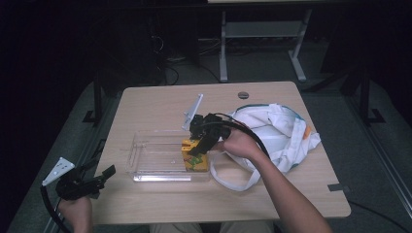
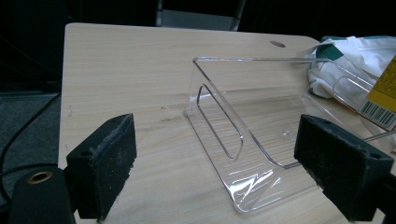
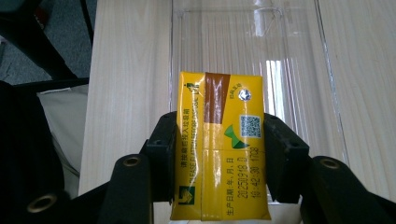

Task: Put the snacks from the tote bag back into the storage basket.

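- Yellow carton (image 3: 219,149): a single drink box, clamped between the two black jaws of my right gripper (image 3: 219,161), one pad on each narrow side, printed top facing the camera.
- My right gripper (image 1: 204,138), seen from above: it holds the carton (image 1: 194,155) upright at the right end of the clear tray (image 1: 145,153), over or just on the tray floor; I cannot tell which.
- Clear plastic tray (image 3: 299,70): one, long and shallow, nothing else inside; it stretches away beyond the carton in the right gripper view.
- Step in hand, as I judge it: setting the carton into the tray. The next move calls for lowering it until its base sits flat, then parting the jaws and drawing back without tipping it.
- White cloth bag (image 1: 277,133): one, slumped just right of the tray, its strap looping toward me.
- My left gripper (image 1: 90,182): jaws apart, nothing between them, resting near the table's left front corner, aimed at the tray (image 2: 243,140).
- Wooden table (image 1: 160,102): one; it bears the tray and the bag.
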Available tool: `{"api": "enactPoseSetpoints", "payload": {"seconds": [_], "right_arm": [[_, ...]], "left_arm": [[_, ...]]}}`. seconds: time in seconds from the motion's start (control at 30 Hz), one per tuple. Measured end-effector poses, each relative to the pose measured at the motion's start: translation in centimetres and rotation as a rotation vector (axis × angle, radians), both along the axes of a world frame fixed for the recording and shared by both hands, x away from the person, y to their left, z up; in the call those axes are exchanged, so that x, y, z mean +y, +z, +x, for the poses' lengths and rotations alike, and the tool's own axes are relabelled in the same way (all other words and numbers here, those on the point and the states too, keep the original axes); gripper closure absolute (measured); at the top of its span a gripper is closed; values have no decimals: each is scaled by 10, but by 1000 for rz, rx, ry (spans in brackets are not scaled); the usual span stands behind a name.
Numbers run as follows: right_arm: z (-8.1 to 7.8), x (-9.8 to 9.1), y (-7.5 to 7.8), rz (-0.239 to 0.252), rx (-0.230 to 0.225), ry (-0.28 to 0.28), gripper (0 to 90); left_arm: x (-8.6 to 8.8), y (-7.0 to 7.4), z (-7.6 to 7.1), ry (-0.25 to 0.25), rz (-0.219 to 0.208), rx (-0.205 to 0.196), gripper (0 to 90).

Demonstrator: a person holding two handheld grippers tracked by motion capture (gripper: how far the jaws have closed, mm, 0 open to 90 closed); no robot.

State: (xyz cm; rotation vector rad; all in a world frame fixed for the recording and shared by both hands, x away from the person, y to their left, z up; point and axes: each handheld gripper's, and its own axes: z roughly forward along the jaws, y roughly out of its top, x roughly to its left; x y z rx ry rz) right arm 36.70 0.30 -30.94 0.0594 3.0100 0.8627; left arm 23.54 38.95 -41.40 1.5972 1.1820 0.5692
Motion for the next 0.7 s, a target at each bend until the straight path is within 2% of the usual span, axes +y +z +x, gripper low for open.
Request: {"api": "enactPoseSetpoints", "payload": {"seconds": [0.7], "right_arm": [[0, 0, -18, -4, 19, -8, 522]], "left_arm": [[0, 0, 0, 4, -3, 3, 126]]}}
